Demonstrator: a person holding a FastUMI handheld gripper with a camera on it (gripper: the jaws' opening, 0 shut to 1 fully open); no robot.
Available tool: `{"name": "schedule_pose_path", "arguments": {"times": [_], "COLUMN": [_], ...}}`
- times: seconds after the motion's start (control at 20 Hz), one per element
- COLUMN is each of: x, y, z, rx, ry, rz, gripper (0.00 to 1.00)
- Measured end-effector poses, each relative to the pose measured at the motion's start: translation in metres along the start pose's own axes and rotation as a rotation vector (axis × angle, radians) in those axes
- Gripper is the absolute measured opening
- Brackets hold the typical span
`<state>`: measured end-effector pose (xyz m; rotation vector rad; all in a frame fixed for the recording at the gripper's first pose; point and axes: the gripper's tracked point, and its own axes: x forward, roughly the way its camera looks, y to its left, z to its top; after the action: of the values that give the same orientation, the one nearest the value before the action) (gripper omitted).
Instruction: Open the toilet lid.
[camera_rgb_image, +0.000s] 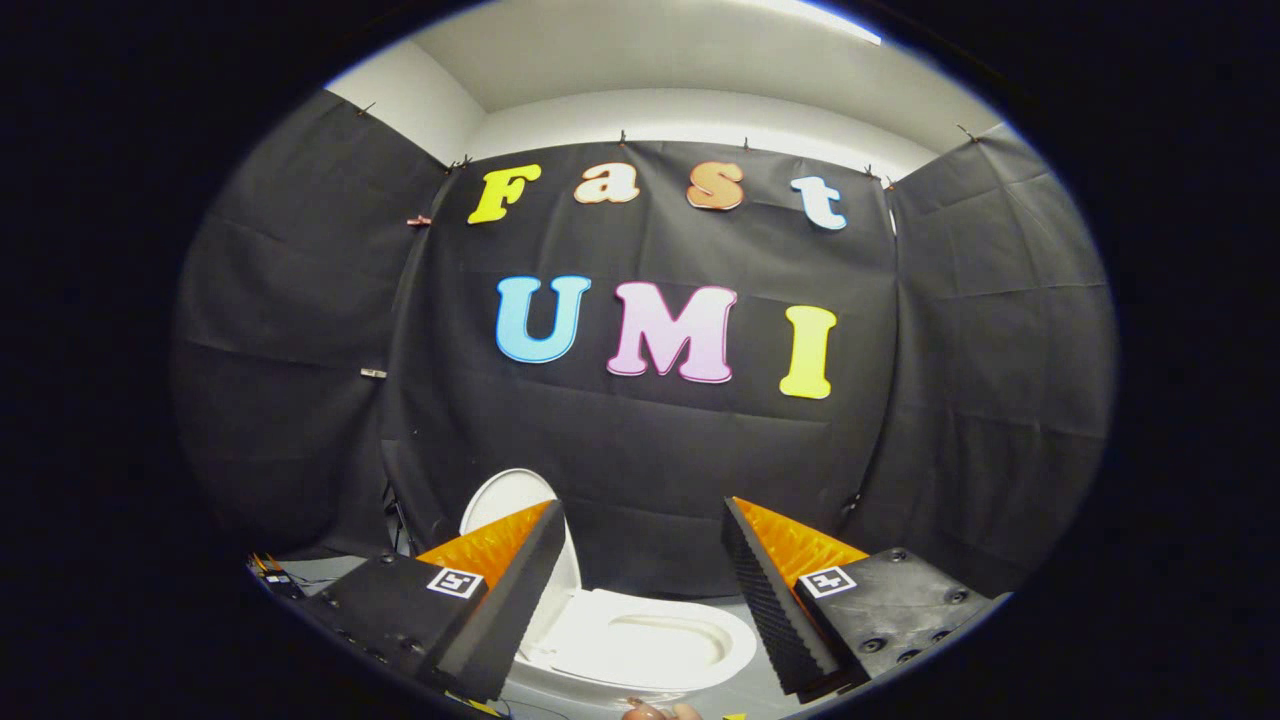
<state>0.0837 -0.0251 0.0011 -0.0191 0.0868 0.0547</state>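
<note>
A white toilet stands on the grey floor below and between my fingers. Its lid is raised upright at the left end of the bowl, leaning toward the black cloth wall, partly hidden behind my left finger. The seat ring lies flat around the open bowl. My gripper is open and wide, held above the toilet with nothing between its fingers and touching nothing. The right finger hangs over the bowl's right side.
Black cloth walls close the booth on three sides just behind the toilet. Some cables and small gear lie on the floor at the far left. A fingertip of a person's hand shows just below the bowl.
</note>
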Motion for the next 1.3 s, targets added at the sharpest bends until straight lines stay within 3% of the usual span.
{"name": "schedule_pose_path", "arguments": {"times": [0.45,0.9,1.3], "x": [-0.041,-0.062,-0.062], "y": [-0.062,-0.078,-0.096], "z": [-0.01,0.018,0.02], "rx": [0.022,0.043,0.039], "ry": [-0.008,-0.084,-0.084], "rz": [-0.05,-0.037,-0.084], "gripper": [0.99,0.98,0.99]}}
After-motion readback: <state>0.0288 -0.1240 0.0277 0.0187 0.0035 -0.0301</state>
